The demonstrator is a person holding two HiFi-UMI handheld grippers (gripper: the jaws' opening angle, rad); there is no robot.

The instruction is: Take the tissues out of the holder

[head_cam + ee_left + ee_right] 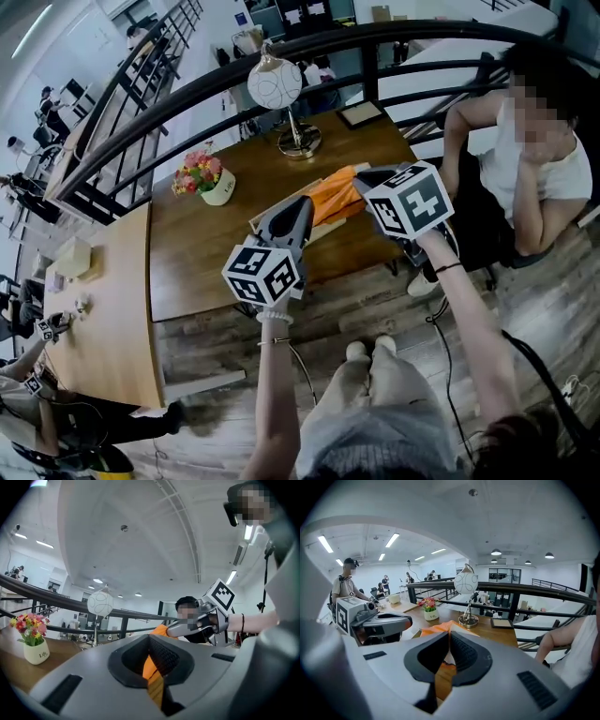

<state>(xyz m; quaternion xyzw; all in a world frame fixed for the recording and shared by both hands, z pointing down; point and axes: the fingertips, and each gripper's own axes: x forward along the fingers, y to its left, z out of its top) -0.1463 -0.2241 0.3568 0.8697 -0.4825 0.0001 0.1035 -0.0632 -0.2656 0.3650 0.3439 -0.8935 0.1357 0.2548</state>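
An orange tissue (pixel 337 195) is stretched between my two grippers above the brown table (pixel 206 253). A pale wooden holder (pixel 328 229) shows under its near edge. My left gripper (pixel 303 206) is shut on the tissue's left end, and the orange sheet (pixel 150 666) runs up between its closed jaws. My right gripper (pixel 362 178) is shut on the right end. In the right gripper view the orange tissue (pixel 437 630) bunches just past that gripper (pixel 449 640), with a pale scrap at the tips. The holder's inside is hidden.
On the table stand a pot of flowers (pixel 214 184), a globe lamp (pixel 277 84) on a brass base, and a framed picture (pixel 361 113). A person (pixel 525 169) sits at the table's right end. A black railing (pixel 187 98) runs behind; a lighter table (pixel 103 309) adjoins on the left.
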